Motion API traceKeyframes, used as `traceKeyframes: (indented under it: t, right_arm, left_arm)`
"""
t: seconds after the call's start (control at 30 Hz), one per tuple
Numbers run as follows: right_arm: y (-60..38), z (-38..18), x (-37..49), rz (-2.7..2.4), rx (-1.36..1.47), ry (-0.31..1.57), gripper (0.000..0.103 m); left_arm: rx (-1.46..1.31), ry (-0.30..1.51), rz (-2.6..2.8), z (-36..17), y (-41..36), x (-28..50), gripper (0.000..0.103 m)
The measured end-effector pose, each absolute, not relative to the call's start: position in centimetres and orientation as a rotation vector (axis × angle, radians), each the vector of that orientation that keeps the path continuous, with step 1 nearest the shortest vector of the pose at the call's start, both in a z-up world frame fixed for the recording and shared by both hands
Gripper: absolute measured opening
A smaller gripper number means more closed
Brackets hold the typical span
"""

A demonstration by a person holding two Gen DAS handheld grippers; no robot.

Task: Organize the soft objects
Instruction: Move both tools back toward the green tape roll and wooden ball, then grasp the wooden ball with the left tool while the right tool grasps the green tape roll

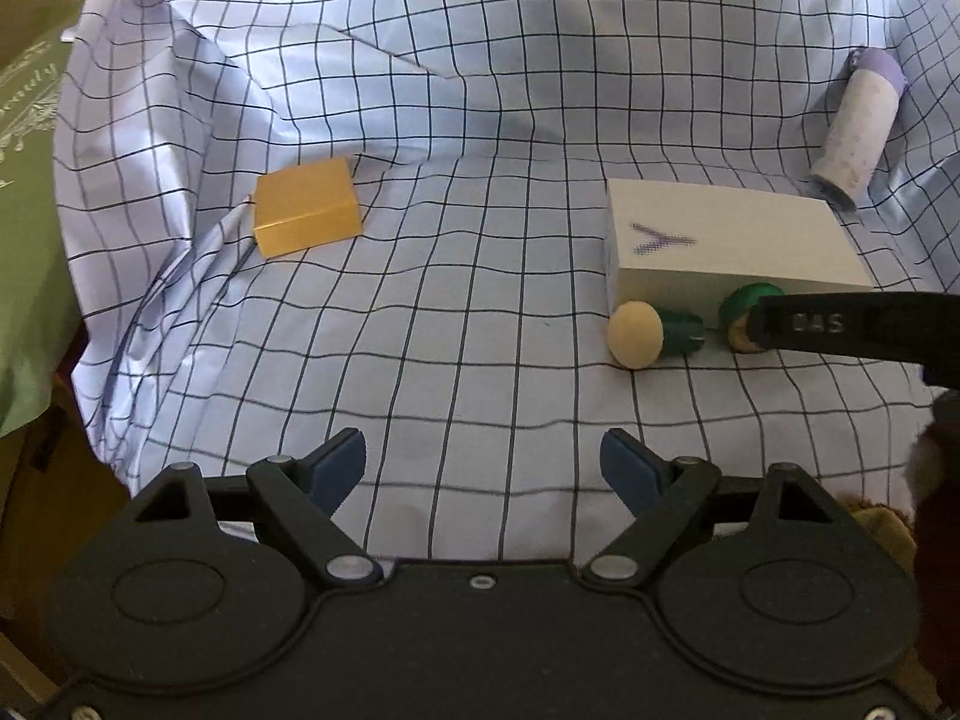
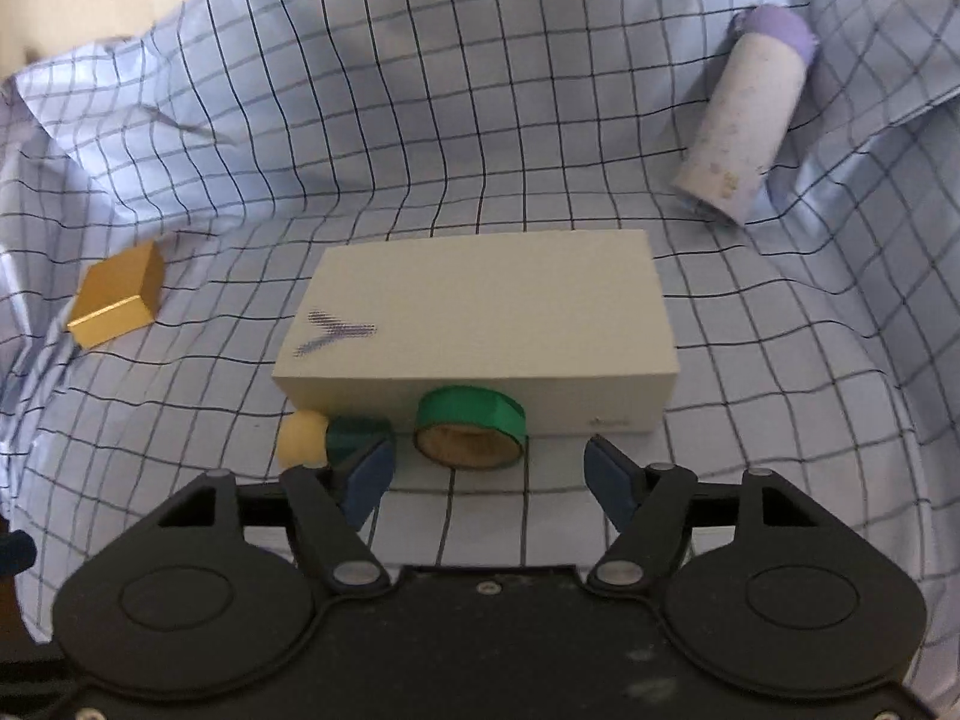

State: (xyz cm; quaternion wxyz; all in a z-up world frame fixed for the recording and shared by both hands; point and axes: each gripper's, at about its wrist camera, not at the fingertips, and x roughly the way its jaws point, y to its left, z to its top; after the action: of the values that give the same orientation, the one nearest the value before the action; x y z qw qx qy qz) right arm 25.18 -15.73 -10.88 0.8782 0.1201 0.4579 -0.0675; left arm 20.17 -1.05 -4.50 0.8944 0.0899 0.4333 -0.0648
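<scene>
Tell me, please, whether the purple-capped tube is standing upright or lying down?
Lying down: the tube rests on its side on the checked cloth.

cloth: thin checked fabric, matt, creased
white box: matt smooth card
gold box: satin metallic sheen
tape: glossy green film, brown card core
tube: matt paper, speckled
pads: blue, matt

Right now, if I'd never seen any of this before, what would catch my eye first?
Probably the blue checked cloth, rumpled under everything. At its middle lies a white box with a purple mark, a green tape roll leaning against its near side just ahead of the open right gripper. A gold box sits off to the left and a pale purple-capped cylinder lies far right.
</scene>
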Motion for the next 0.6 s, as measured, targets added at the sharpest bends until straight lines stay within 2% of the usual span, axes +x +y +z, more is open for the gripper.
traceKeyframes:
  t: [0.17, 0.27, 0.3, 0.6]
  right_arm:
    - [-15.6, -12.1, 27.0, -0.149, 0.262, 0.983, 0.068]
    - [-15.7, -12.8, 27.5, -0.157, 0.286, 0.999, 0.055]
    - [-15.8, -13.1, 27.6, -0.146, 0.302, 1.003, 0.048]
    - [-17.6, -11.7, 25.0, -0.16, 0.335, 0.968, 0.048]
  left_arm:
    - [0.191, 0.906, -0.142, -5.1, -1.0, 21.8, 0.083]
    - [0.192, 0.908, -0.149, -5.4, -1.1, 22.4, 0.083]
    - [0.194, 0.908, -0.151, -5.4, -1.2, 22.6, 0.083]
    - [0.191, 0.913, -0.2, -5.4, -3.1, 24.2, 0.084]
